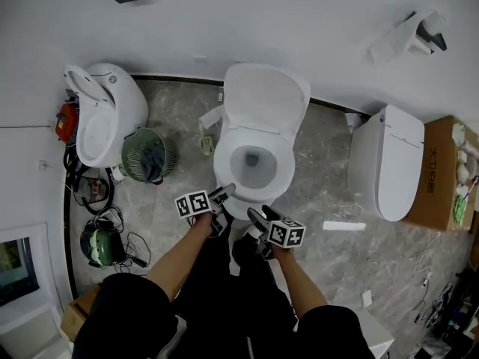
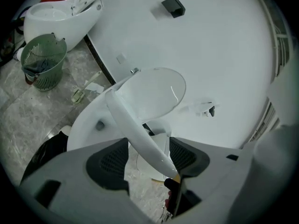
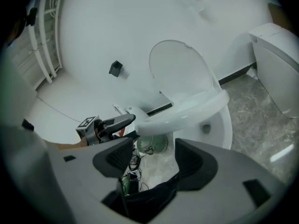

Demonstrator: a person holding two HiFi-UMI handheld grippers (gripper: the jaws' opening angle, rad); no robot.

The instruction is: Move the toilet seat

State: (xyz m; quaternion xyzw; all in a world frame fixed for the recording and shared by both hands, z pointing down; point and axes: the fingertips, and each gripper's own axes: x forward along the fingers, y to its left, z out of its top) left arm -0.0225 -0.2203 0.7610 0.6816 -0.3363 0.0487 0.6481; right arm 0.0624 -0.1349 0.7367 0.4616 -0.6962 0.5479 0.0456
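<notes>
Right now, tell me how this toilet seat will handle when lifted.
Probably stiff: the toilet seat shows no sag with the left gripper on its front edge alone. Glossy, so likely slippery. Hinged at the back by the lid, it should swing up.

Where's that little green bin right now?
In the head view, the green bin stands on the floor at left, between the middle toilet and the leftmost toilet.

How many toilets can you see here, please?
3. The left toilet stands beside the green basket. The middle toilet, open, is between the others. The right toilet, closed, sits beside the cardboard box. None looks hidden.
</notes>
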